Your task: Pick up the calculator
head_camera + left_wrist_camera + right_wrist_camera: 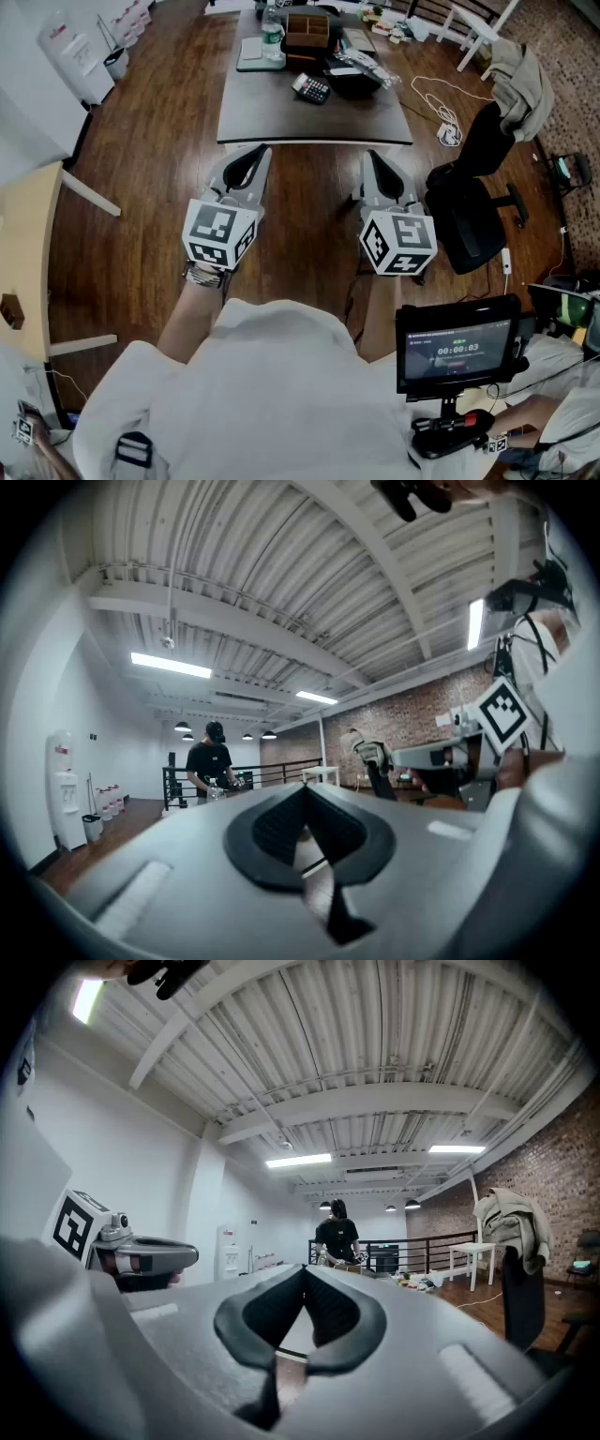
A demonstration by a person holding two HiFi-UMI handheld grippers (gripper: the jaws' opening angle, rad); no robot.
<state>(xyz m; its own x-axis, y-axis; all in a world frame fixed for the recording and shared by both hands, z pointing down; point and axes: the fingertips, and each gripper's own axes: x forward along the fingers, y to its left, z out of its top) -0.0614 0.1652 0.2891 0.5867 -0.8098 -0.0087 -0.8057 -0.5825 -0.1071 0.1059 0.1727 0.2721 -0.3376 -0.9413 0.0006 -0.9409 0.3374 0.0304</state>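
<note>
The calculator [311, 88], dark with light keys, lies on the grey table [281, 117] toward its far middle. My left gripper [251, 161] and right gripper [377, 165] are held level side by side over the wooden floor, short of the table's near edge. Both are shut with nothing between the jaws. In the left gripper view the left gripper [306, 794] has its black pads meeting at the tips, and the right gripper [303, 1286] looks the same in its own view. Neither gripper view shows the calculator.
On the table's far end stand a brown box [307, 33], a water bottle [272, 36], a notebook [251, 49] and a black bag [354, 73]. A black office chair [473, 202] stands right of my right gripper. A person [337, 1234] stands beyond the table. A monitor [457, 352] sits at lower right.
</note>
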